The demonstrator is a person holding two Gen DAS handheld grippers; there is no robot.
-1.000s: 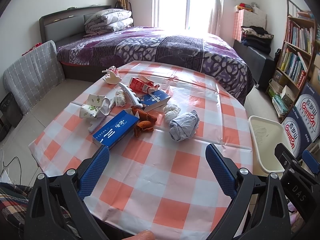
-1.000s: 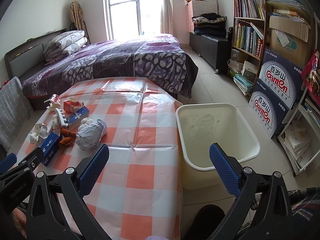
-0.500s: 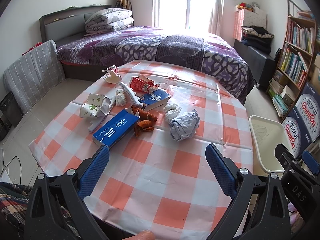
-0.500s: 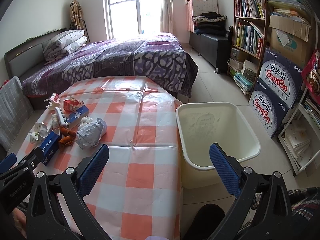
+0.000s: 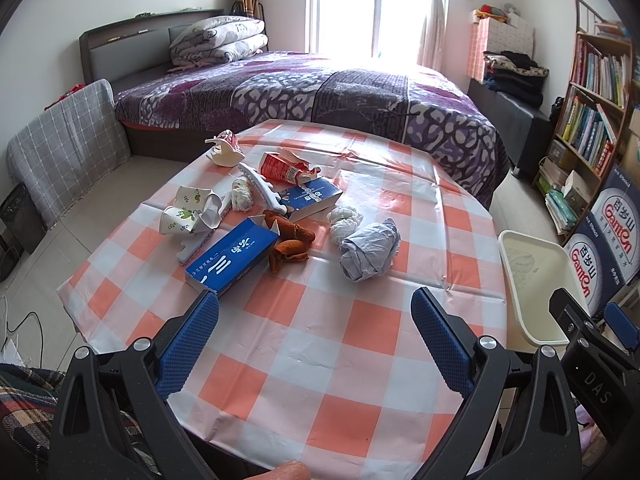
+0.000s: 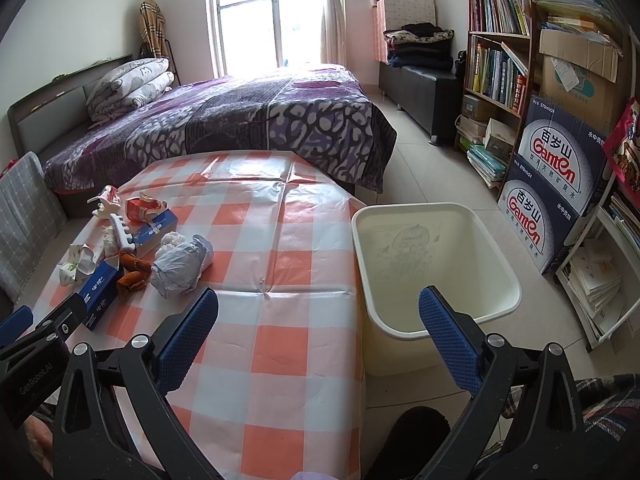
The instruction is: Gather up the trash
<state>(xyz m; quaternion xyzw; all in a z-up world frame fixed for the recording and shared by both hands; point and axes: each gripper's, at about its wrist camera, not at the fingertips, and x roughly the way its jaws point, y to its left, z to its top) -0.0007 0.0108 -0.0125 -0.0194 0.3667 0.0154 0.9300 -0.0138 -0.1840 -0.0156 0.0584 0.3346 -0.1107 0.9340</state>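
Trash lies on the checked tablecloth [image 5: 320, 320]: a crumpled grey paper ball [image 5: 370, 250], a white tissue wad [image 5: 345, 218], orange peel pieces [image 5: 288, 242], a blue carton [image 5: 232, 258], a second blue box [image 5: 310, 198], a torn red carton [image 5: 284, 168] and a crushed floral paper cup [image 5: 188, 212]. The paper ball also shows in the right wrist view [image 6: 182, 264]. My left gripper [image 5: 314, 332] is open and empty, above the table's near part. My right gripper [image 6: 318, 332] is open and empty, over the table's right edge beside the cream bin [image 6: 436, 276].
The bin stands on the floor right of the table and shows in the left wrist view [image 5: 536, 280]. A purple bed [image 5: 320, 96] lies behind the table. A bookshelf [image 6: 500, 68] and water cartons [image 6: 556, 184] stand at the right.
Both views have shifted only slightly; the trash sits a little lower in the frames. Both grippers stay open and empty.
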